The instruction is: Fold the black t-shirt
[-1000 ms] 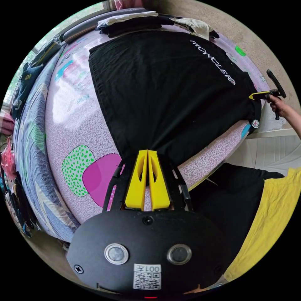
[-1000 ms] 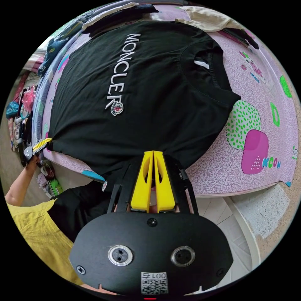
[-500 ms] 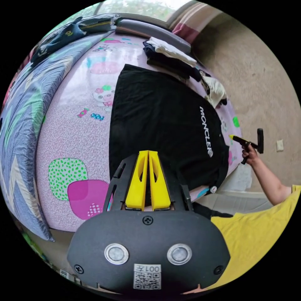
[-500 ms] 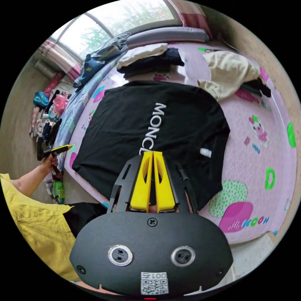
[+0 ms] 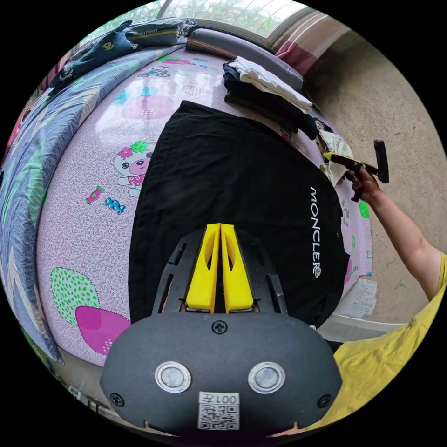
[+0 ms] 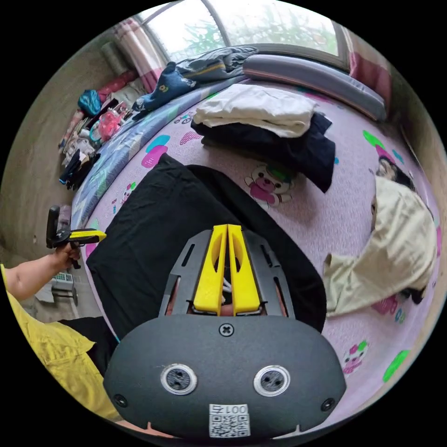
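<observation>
Bed mat (image 5: 79, 195): pink printed surface, largest item in both views; it carries everything below.

Black t-shirt (image 5: 223, 186): spread flat on the mat, logo side up, its near edge reaching the edge of the mat closest to the person. In the right gripper view the black t-shirt (image 6: 153, 223) shows a smooth panel with a soft ridge running up its middle.

Folded stack (image 6: 265, 125): white garment on top of dark ones, on the mat just past the shirt's far edge, apart from it.

Cream garment (image 6: 396, 251): crumpled, beside the shirt, near but not touching as far as I can tell.

Left gripper (image 5: 220, 226): 2 yellow jaws pressed together with nothing between them, hovering above the shirt. In the right gripper view the left gripper (image 6: 100, 236) sits in the air off the shirt's edge, held by a hand (image 6: 67, 253).

Right gripper (image 6: 227, 227): jaws clenched, empty, above the shirt. In the left gripper view the right gripper (image 5: 328, 156) hangs over the cream garment, clear of the shirt.

Step in hand (judgement): shirt laid out; no fold made yet; next is choosing 2 grasp points.

Method note (judgement): open both sets of jaws before descending; pinch only 1 side's edge, near shoulder and near hem, through both fabric layers; lift just enough to clear, carry toward the midline in parallel so the crease runs straight.

Risk (judgement): uneven lift skews the crease; the right jaws could catch the cream garment.
</observation>
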